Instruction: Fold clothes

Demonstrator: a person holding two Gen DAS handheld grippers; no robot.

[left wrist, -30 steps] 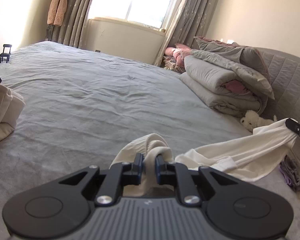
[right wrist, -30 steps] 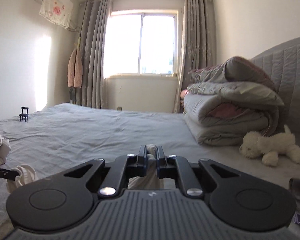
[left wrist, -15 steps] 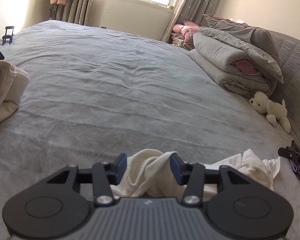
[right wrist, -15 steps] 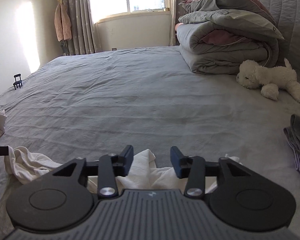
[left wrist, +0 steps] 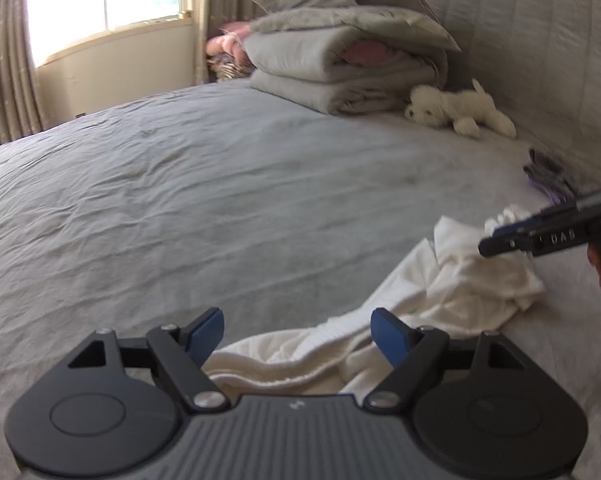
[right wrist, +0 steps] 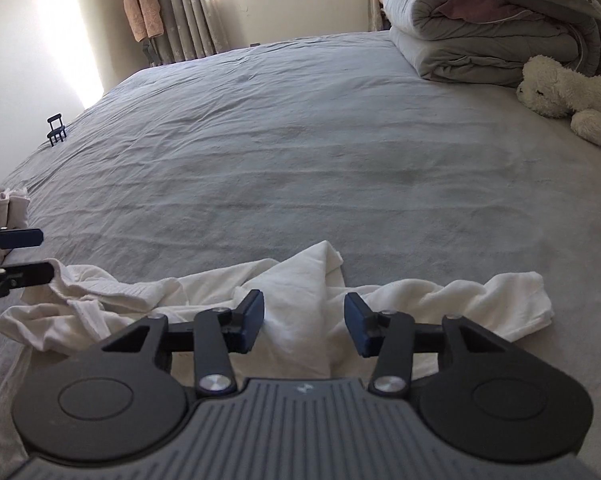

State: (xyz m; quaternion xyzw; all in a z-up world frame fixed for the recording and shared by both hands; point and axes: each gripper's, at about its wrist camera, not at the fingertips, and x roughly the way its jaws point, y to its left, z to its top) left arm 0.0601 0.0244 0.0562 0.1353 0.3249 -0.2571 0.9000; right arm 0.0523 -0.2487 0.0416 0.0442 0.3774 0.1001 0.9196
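1. A crumpled white garment lies on the grey bed, along the near edge, bunched into ridges rather than spread flat.
2. The left claw hovers low over one end of the garment with its jaws spread wide; they have just been opening, cloth lies loose between them, and neither blue pad presses on it.
3. The right claw sits over the other end of the garment; its jaws have just been closing in but stand clearly apart, with a peak of white cloth rising between them and no pad touching it.
4. From the left wrist view the right claw reaches in from the side, above the far bunched end.
5. At the head of the bed a stack of folded grey quilts rests against the padded headboard, with a white plush dog just beside it.
6. A small black chair-shaped stand sits at the far left edge of the bed.
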